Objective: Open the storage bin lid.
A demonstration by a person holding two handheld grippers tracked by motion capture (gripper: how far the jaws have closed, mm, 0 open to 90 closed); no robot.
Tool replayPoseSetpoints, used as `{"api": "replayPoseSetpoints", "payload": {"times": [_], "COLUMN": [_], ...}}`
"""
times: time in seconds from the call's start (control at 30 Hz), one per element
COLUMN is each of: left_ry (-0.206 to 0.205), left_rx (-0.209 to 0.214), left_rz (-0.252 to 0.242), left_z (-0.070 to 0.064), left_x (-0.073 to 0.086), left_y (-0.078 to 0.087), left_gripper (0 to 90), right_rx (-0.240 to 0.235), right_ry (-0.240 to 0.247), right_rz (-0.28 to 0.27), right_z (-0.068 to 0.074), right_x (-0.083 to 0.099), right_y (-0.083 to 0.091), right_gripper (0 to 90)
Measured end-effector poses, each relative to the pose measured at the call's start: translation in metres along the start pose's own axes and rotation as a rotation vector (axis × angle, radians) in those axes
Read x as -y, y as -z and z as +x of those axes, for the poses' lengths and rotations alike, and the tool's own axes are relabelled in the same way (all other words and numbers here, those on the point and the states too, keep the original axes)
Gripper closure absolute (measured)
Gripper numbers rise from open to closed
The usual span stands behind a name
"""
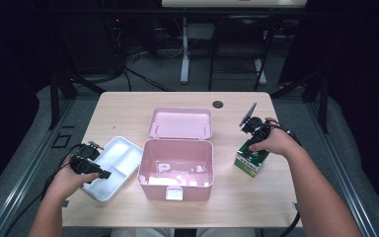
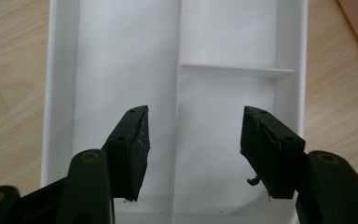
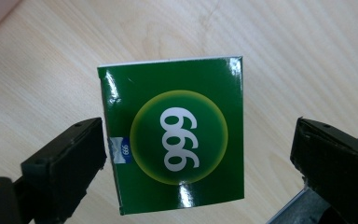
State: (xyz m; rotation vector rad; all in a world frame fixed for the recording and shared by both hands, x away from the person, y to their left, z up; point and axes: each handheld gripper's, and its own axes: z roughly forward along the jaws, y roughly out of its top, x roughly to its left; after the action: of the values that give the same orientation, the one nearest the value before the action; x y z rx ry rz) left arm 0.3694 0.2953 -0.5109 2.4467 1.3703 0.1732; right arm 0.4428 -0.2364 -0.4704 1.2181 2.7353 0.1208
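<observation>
Straddling a green box [image 3: 172, 135] with the right gripper [image 3: 196, 154], jaws spread and not yet closed.
The box stands on the table [image 1: 128, 111] right of the open pink case [image 1: 176, 168]; the left gripper [image 2: 193, 149], likewise open, hovers over the white tray [image 2: 121, 56], probably to steady it.

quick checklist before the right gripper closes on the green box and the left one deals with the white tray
1. Right gripper open wide enough: ok, its jaws stand either side of the green box.
2. Box centred between the jaws: not ok, it sits close to one jaw with a wide gap at the other.
3. Left gripper open: ok, over the white tray.
4. Tray compartments free of items: ok.
5. Pink box open: ok, its lid tilted back.
6. Pink box contents: cannot tell.
</observation>
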Motion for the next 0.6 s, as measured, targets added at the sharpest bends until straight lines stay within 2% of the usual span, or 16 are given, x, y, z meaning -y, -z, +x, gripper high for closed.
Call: {"api": "replayPoseSetpoints", "payload": {"times": [0.03, 0.13, 0.27, 0.4, 0.53, 0.6], "left_ry": [0.008, 0.008, 0.015, 0.015, 0.014, 0.013], "left_rx": [0.003, 0.006, 0.011, 0.01, 0.01, 0.01], "left_rz": [0.0, 0.003, 0.006, 0.004, 0.0, 0.001], "left_z": [0.0, 0.001, 0.002, 0.002, 0.002, 0.002], "left_x": [0.0, 0.001, 0.001, 0.001, 0.001, 0.001], "left_y": [0.0, -0.001, -0.003, -0.002, -0.002, -0.001], "left_gripper": [42.4, 42.4, 42.4, 42.4, 42.5, 42.4], "right_rx": [-0.01, -0.032, -0.033, -0.046, -0.085, -0.091], "right_ry": [-0.01, 0.001, 0.0, 0.009, 0.018, 0.015], "right_rz": [0.017, 0.049, 0.048, 0.048, 0.058, 0.055], "right_z": [0.001, 0.0, -0.001, -0.001, -0.002, -0.001], "right_x": [0.0, -0.001, -0.001, 0.0, 0.003, 0.003], "right_y": [-0.002, -0.008, -0.012, -0.015, -0.016, -0.017], "right_gripper": [1.3, 0.0, 0.1, 4.8, 12.3, 12.6]}}
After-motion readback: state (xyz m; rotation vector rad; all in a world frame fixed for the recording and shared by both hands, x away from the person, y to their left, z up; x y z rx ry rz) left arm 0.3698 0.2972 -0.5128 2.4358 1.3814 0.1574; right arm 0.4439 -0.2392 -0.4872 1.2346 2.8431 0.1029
